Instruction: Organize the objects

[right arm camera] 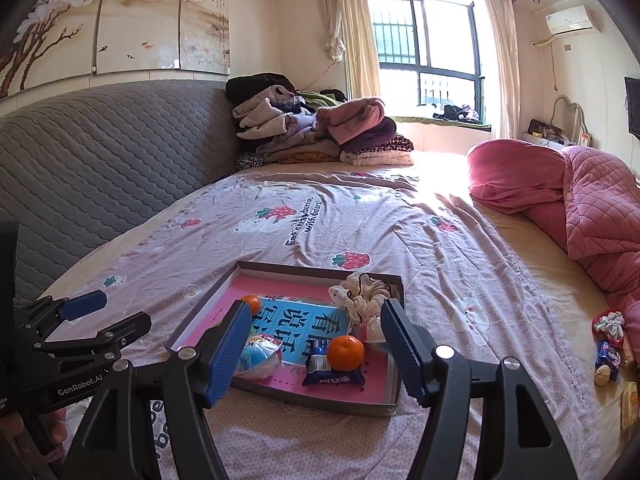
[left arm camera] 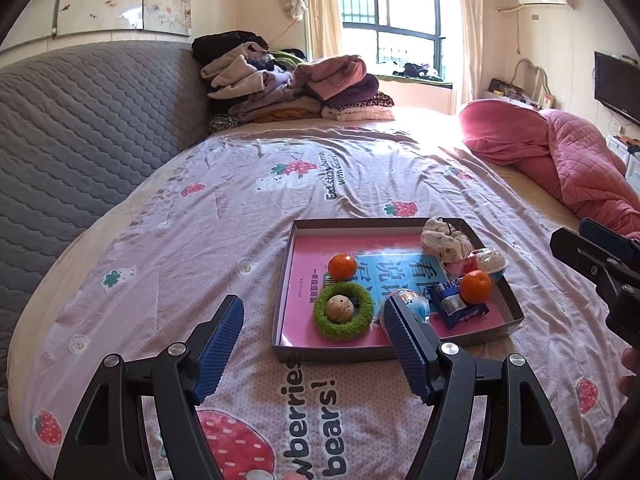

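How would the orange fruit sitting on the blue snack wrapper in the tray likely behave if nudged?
The orange fruit is round and smooth, so it would probably roll off. It rests on a crinkled blue snack wrapper, an uneven base, so a light push may suffice. The low wall of the tray would likely stop it.

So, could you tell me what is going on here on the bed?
A person holds a gripper in each hand above a shallow box on the bed, sorting small things into it. The left gripper and right gripper are both open and empty. The box holds two tangerines, a green ring around a pale ball, a blue snack packet and scrunchies. A few items lie outside, near the pink quilt.
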Motion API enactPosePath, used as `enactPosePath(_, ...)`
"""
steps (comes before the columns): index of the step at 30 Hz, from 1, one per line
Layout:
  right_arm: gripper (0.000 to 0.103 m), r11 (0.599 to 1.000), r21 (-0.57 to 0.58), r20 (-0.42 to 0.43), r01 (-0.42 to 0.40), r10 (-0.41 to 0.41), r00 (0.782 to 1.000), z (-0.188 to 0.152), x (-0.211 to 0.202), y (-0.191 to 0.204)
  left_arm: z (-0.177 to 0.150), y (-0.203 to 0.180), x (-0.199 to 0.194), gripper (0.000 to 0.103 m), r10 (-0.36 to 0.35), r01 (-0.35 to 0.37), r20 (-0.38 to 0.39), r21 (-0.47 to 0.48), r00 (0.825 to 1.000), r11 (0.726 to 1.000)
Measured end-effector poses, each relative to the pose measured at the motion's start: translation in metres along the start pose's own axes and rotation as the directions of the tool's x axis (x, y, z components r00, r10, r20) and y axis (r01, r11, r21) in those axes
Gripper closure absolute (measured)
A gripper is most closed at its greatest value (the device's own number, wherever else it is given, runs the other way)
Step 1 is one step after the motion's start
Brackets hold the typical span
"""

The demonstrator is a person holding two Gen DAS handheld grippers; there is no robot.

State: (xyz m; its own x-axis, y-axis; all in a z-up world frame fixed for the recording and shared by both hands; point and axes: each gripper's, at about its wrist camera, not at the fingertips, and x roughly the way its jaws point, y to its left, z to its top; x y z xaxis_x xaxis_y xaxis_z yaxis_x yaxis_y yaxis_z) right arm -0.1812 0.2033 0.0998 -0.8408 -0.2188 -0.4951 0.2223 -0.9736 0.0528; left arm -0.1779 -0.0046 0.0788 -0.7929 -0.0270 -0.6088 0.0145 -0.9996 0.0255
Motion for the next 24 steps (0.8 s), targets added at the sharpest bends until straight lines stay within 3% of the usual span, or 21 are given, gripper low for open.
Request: enactPosePath(24, 0.036, 0.998, 0.026, -0.022, 0.048, -0.048, 0.999, -0.043, -0.021, -0.009, -0.028, -0.007, -0.03, 0.029, -0.013, 0.013, 0.037, 0.001, 0.999, 1.0)
